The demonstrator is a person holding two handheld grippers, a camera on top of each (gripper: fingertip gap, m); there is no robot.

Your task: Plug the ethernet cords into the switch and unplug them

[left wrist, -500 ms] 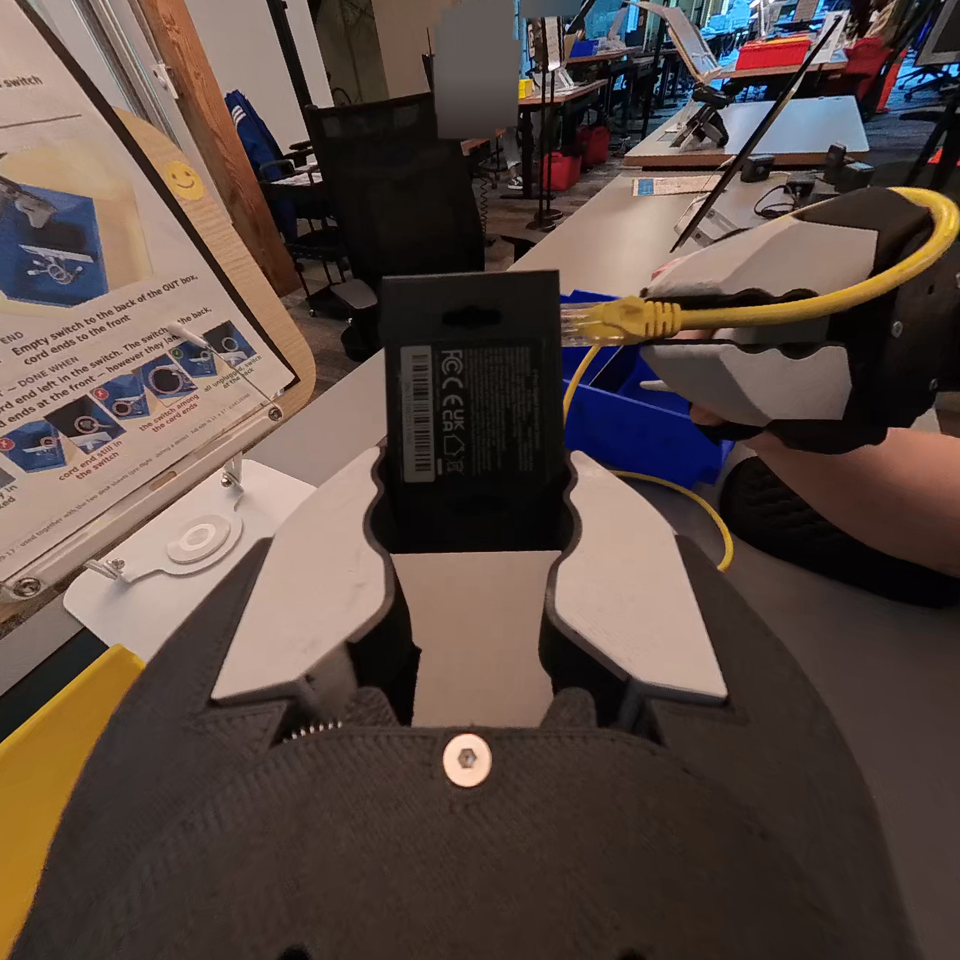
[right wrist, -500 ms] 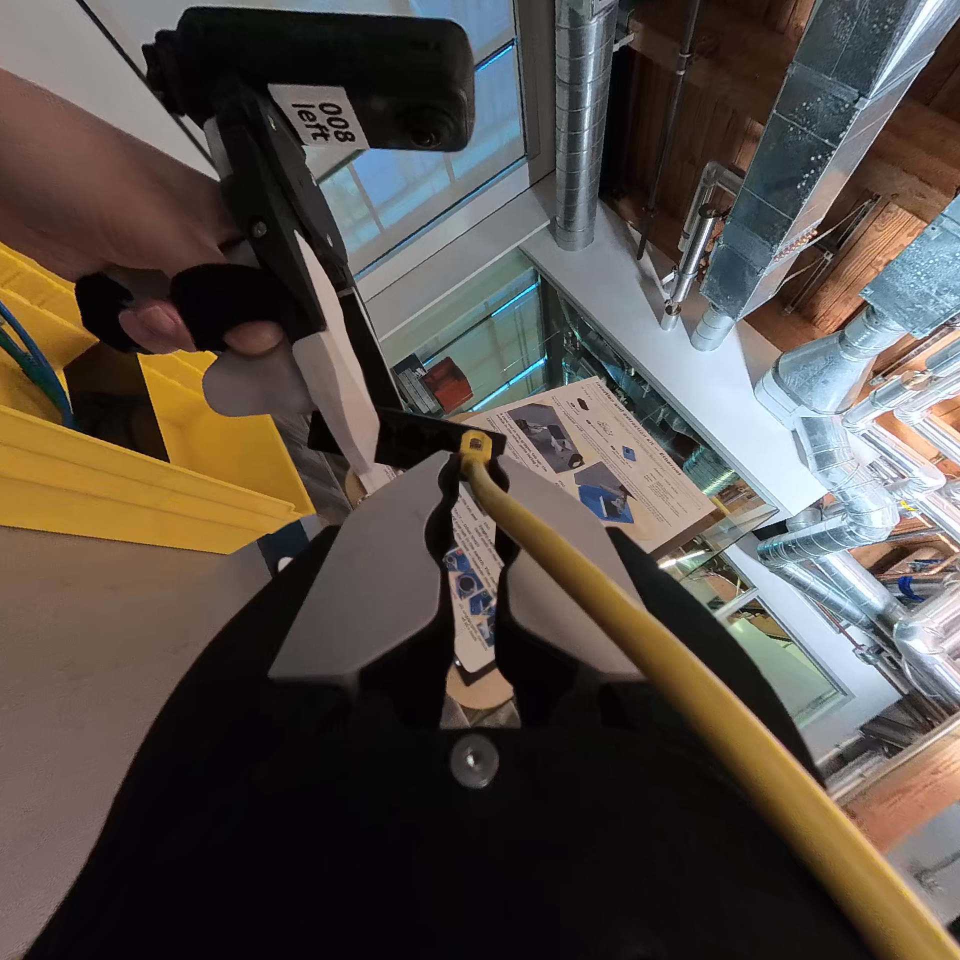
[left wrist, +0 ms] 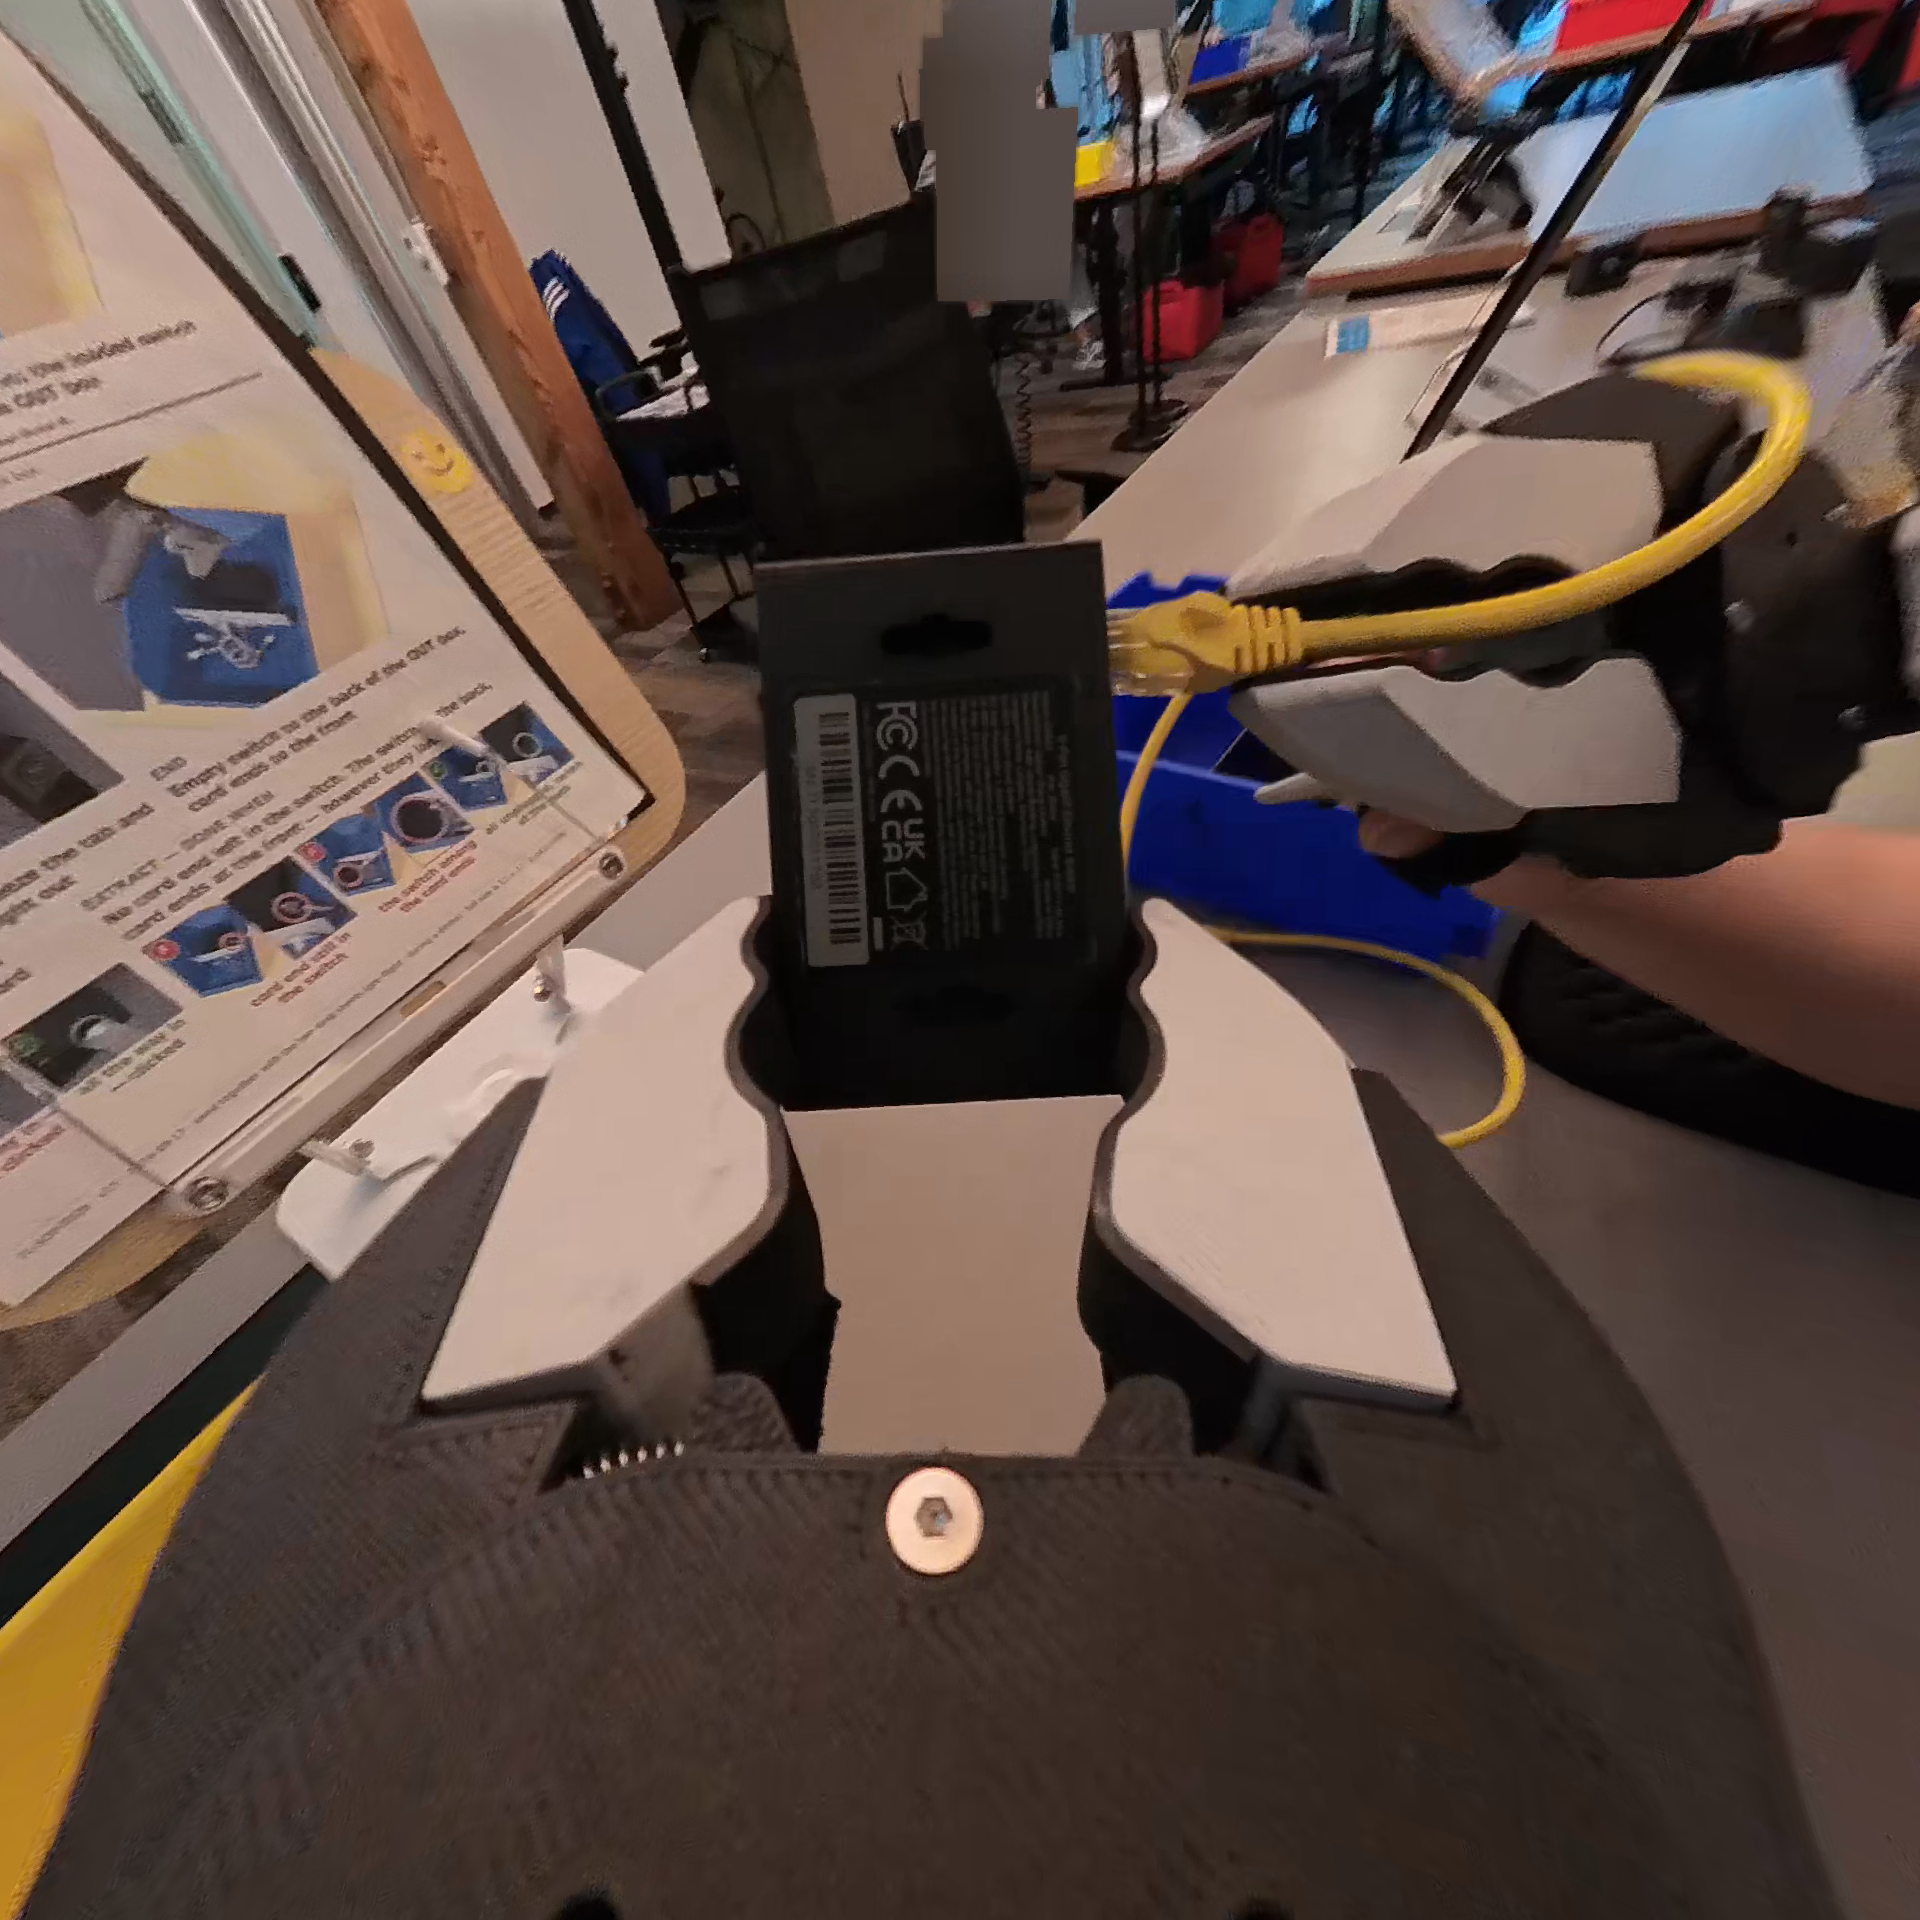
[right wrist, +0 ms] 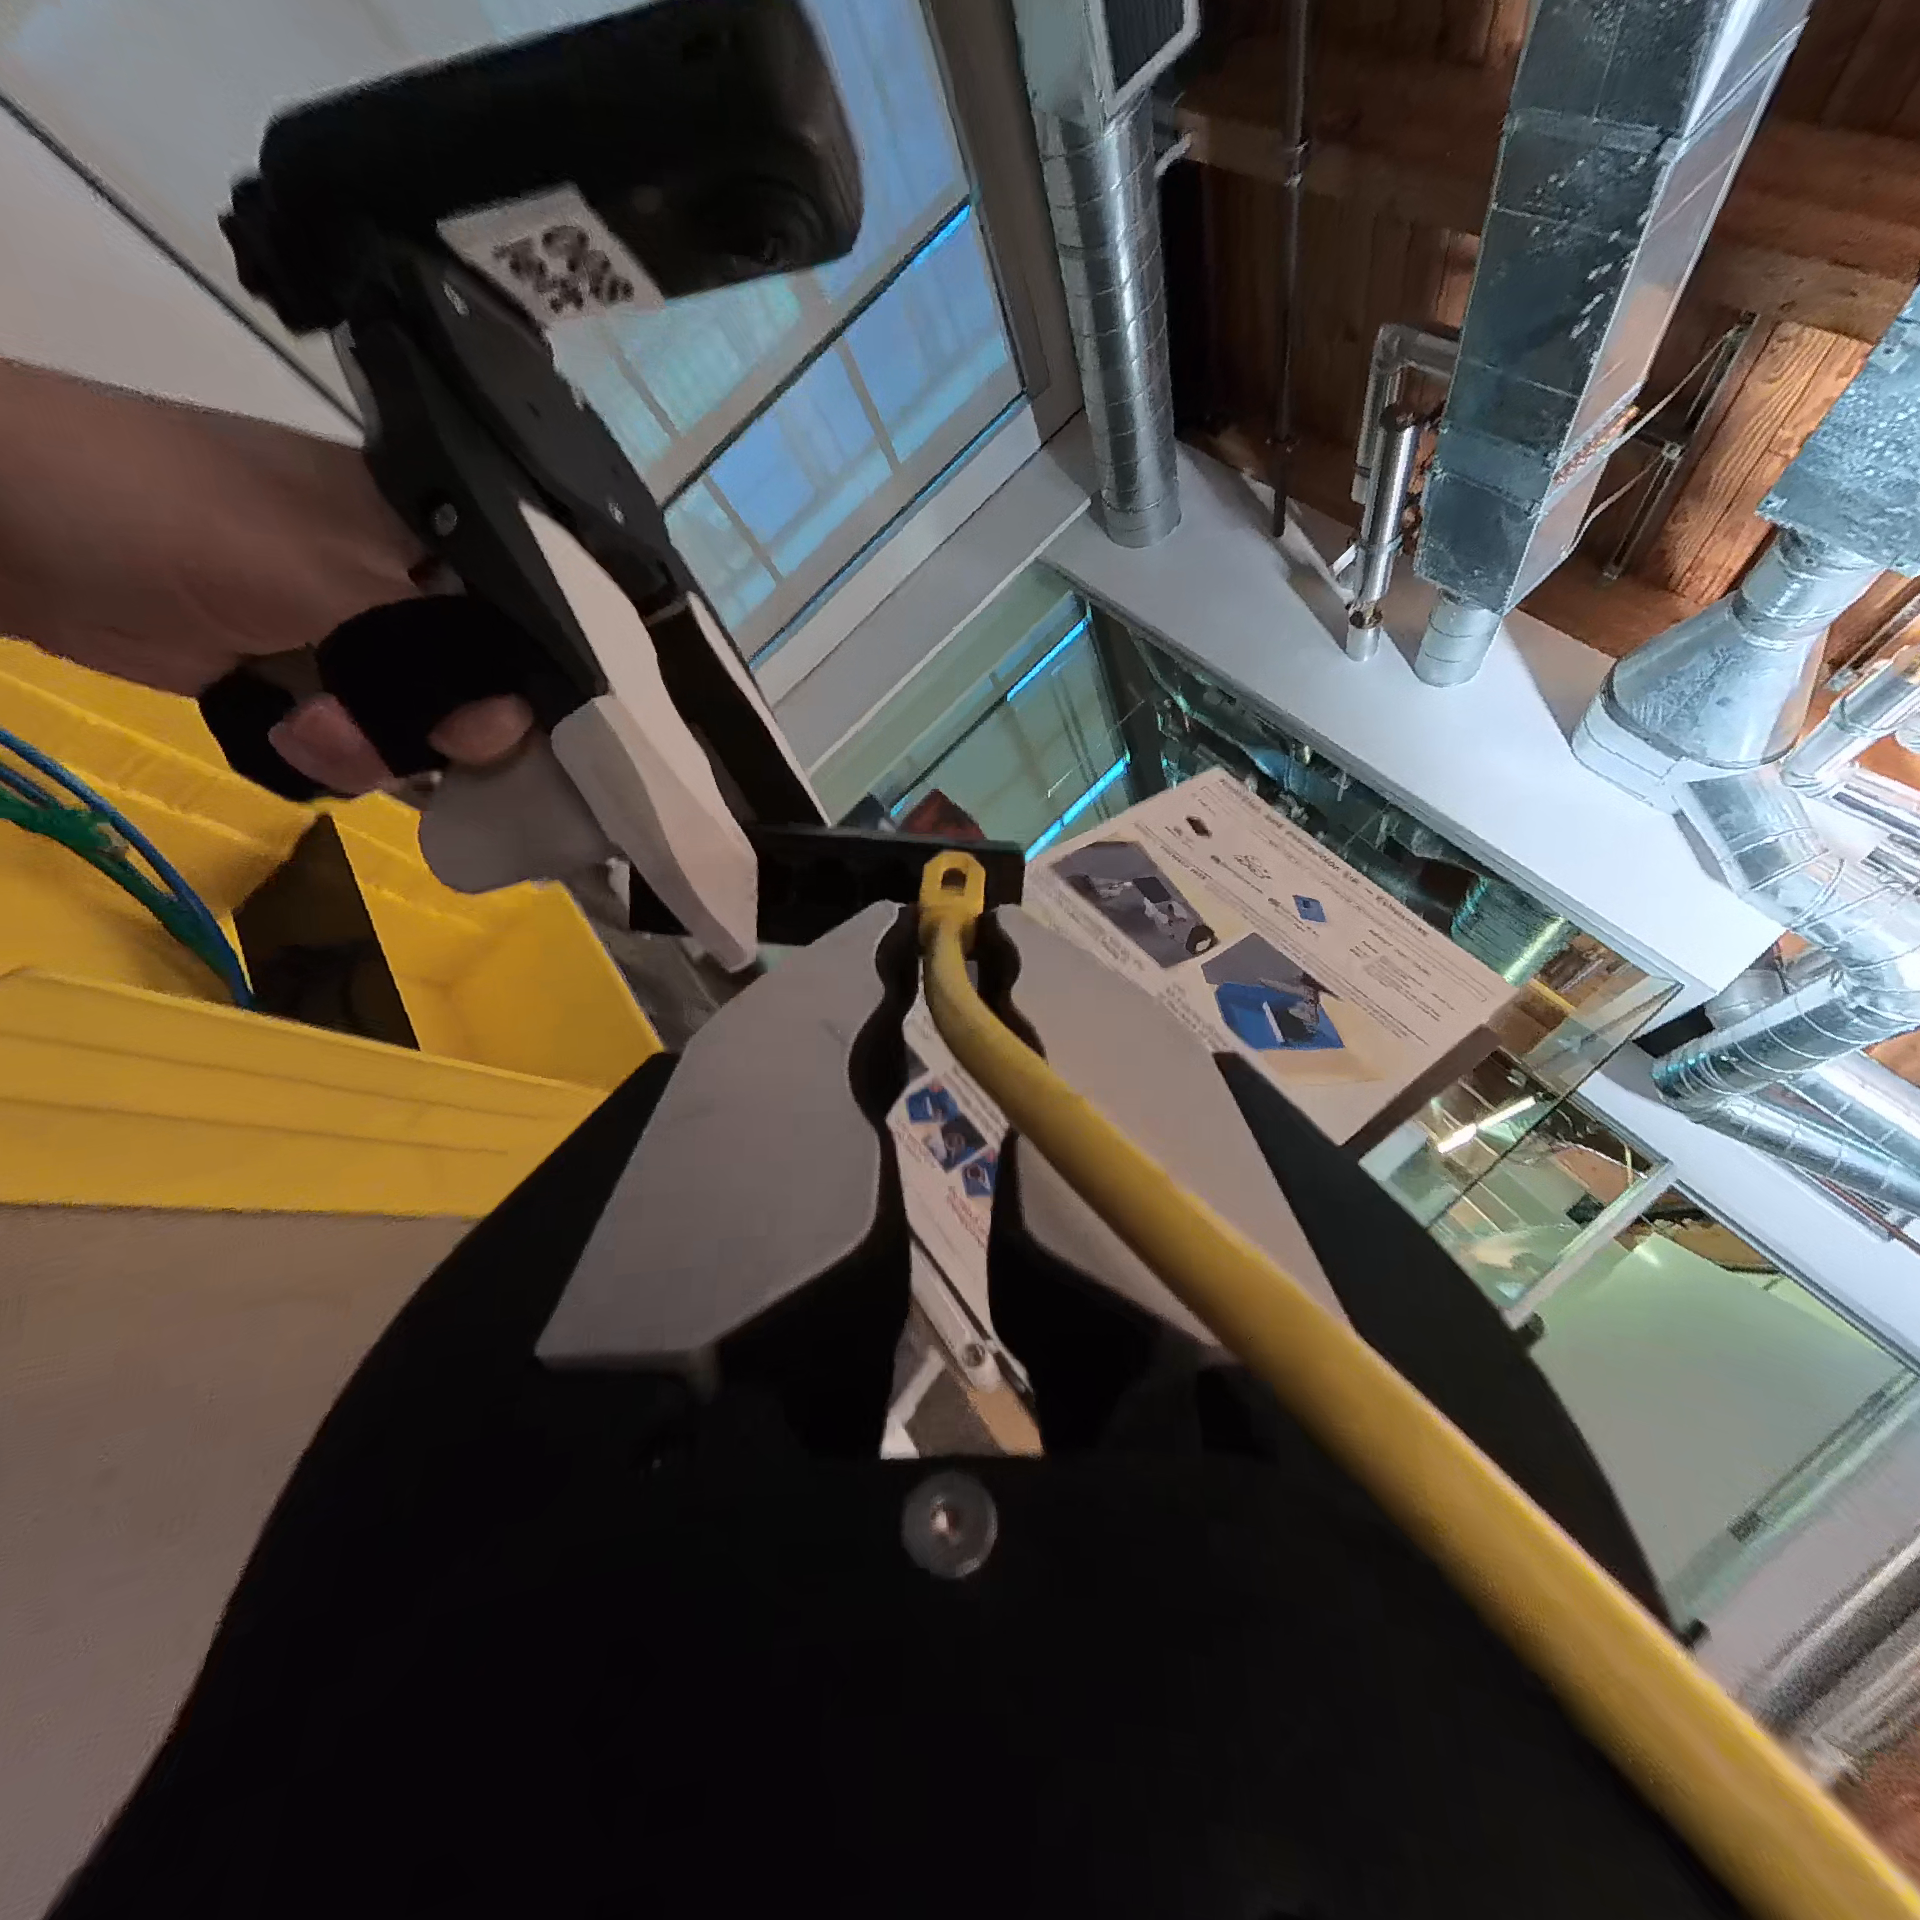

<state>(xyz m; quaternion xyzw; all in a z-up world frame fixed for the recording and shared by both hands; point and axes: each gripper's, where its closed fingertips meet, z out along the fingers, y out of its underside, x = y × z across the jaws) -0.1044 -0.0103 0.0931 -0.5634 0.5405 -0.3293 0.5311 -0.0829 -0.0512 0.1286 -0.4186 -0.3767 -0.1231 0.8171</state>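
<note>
You can't see the ports on the flat black plastic switch (left wrist: 940,821); only its labelled back faces you. The yellow ethernet cord's clear plug tip (left wrist: 1138,652) is blurred, so contact is unclear.

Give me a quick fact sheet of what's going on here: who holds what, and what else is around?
left gripper: shut on the black network switch, held upright, label side toward the camera
right gripper: shut on the yellow ethernet cord, just behind its plug
plug: at the switch's right edge; whether it is seated cannot be told
behind the cord: blue bin
left side: instruction sheet on a stand
other bin: yellow bin with blue and green cords inside
surface: grey table
</note>
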